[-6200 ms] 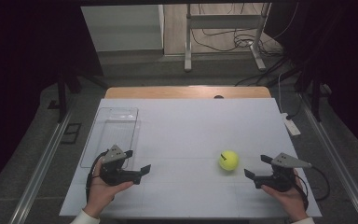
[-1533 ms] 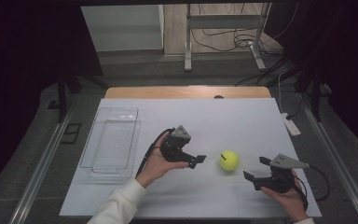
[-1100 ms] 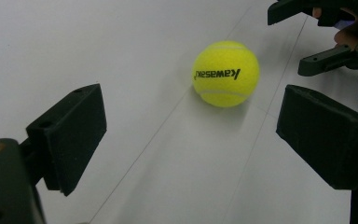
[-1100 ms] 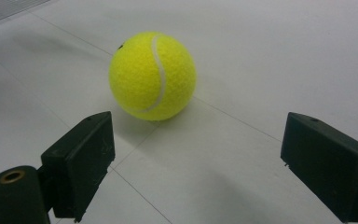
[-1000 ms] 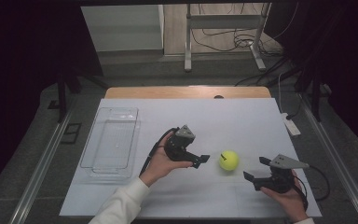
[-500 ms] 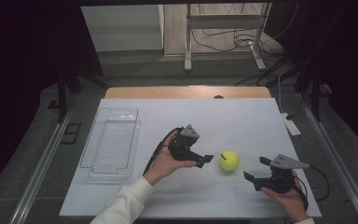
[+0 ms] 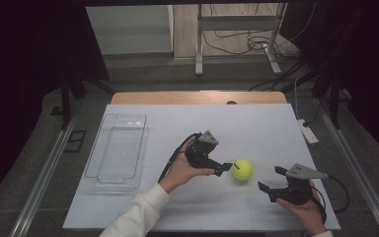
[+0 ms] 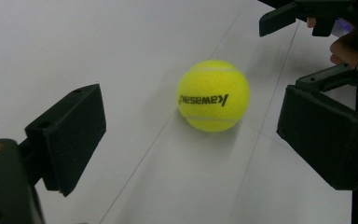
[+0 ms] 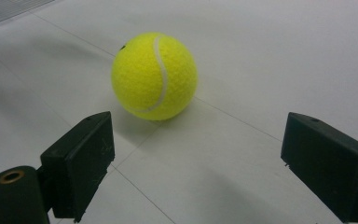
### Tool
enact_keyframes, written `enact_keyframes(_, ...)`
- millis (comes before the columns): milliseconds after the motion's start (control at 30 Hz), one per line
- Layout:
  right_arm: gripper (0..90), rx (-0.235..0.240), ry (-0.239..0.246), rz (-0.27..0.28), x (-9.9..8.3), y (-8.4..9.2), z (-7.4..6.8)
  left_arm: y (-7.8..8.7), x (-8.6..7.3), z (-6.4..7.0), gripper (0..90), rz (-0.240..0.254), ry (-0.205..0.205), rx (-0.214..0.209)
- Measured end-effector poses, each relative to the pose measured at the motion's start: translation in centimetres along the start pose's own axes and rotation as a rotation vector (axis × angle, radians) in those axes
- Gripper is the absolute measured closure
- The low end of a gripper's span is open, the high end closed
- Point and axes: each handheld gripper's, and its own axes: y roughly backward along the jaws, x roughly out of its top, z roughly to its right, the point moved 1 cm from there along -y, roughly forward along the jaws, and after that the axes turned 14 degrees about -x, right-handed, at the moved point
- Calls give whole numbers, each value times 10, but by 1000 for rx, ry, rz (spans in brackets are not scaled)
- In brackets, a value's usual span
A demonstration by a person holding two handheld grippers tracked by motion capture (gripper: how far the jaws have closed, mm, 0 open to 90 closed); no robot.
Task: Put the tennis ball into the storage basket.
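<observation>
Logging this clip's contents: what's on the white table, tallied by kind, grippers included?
Ball: 1
Clear tray: 1
Grippers: 2, left gripper and right gripper, both open
Total: 4

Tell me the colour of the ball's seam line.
White, curving across the yellow-green tennis ball; it shows best in the right gripper view.

A lab recording bay, curtained off in black.

Dark drapes hang along both sides of the white table (image 7: 256, 123), metal rails (image 7: 44, 173) run along its left and right edges, and loose cables (image 7: 237, 42) lie around a metal stand (image 7: 200, 37) on the floor beyond its far edge.
</observation>
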Motion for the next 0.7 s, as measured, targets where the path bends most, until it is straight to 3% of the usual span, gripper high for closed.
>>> enact_keyframes(700, 99, 5, -2, -3, 0, 0, 0, -29, 13, -3, 91, -48, -2, -40)
